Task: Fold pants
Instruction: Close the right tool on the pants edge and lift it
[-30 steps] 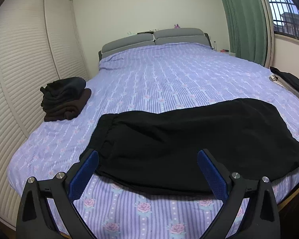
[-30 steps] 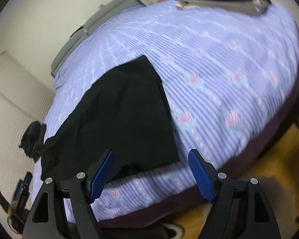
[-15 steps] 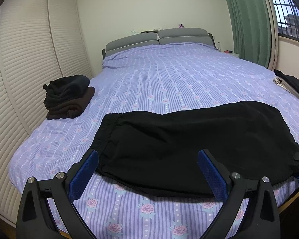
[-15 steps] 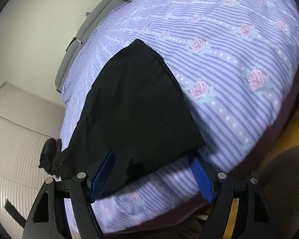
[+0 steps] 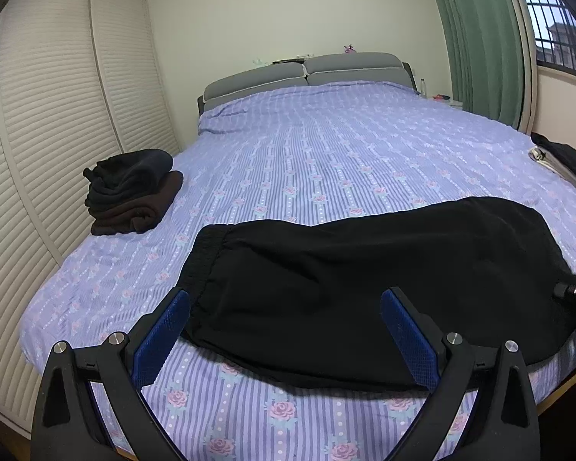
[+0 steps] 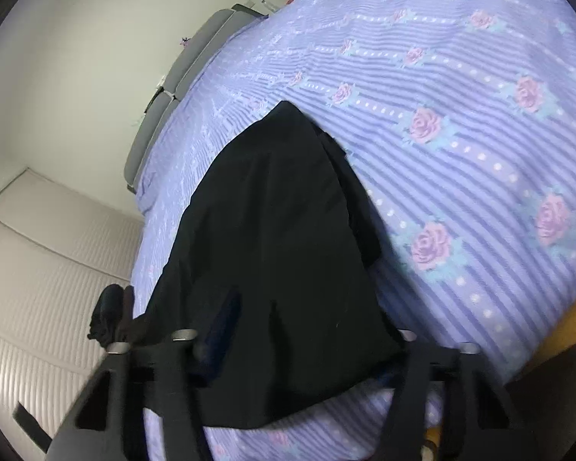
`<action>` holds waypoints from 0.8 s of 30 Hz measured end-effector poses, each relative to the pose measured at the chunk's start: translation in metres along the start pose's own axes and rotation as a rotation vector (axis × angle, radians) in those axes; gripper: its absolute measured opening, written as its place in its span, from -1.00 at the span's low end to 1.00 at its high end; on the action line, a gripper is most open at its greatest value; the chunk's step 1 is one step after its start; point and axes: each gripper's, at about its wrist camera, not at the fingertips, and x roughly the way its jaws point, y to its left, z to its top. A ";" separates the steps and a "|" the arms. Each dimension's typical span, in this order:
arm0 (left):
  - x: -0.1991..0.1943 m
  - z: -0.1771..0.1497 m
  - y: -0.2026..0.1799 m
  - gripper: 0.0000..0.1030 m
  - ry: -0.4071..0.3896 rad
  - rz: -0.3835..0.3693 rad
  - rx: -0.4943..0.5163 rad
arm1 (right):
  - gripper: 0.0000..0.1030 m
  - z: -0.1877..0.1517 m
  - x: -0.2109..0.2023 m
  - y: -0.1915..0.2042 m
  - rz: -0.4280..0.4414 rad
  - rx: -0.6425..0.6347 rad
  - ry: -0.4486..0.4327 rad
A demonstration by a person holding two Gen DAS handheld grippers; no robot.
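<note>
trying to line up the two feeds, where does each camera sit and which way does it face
Left wrist: sits on the left gripper at the foot of the bed, facing the headboard; both blue-padded fingers show, spread over the black pants.
Right wrist: sits on the right gripper, low and tilted over the pants' leg end, facing along them; its blurred fingers show.
Shared: pants, bed, headboard, the dark folded stack by the louvered doors.

Open bedspread [image 5: 326,153] beyond pants [image 5: 364,276], folded dark pile [image 5: 134,188] far left
</note>
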 end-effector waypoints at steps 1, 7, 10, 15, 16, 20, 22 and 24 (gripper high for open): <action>0.000 0.000 0.000 0.97 0.001 0.002 0.002 | -0.71 -0.001 0.002 0.000 0.003 -0.003 0.010; 0.000 0.000 0.006 0.97 0.003 0.011 -0.003 | -0.79 0.001 -0.004 0.019 -0.043 -0.095 -0.017; 0.002 0.002 0.006 0.97 0.016 -0.004 -0.007 | -0.80 0.004 -0.006 0.032 -0.059 -0.142 -0.027; 0.000 0.009 0.000 0.97 0.002 0.000 0.028 | -0.81 0.006 -0.013 0.040 -0.055 -0.163 -0.050; -0.001 0.011 0.001 0.97 -0.001 -0.001 0.025 | -0.82 0.007 -0.014 0.044 -0.054 -0.175 -0.054; -0.005 0.015 0.007 0.97 -0.002 0.005 0.007 | -0.82 0.012 -0.020 0.058 -0.037 -0.212 -0.065; -0.007 0.017 0.012 0.97 0.001 0.009 -0.003 | -0.82 0.015 -0.021 0.068 -0.024 -0.229 -0.072; -0.010 0.018 0.020 0.97 -0.004 0.018 -0.013 | -0.82 0.018 -0.020 0.081 -0.010 -0.261 -0.075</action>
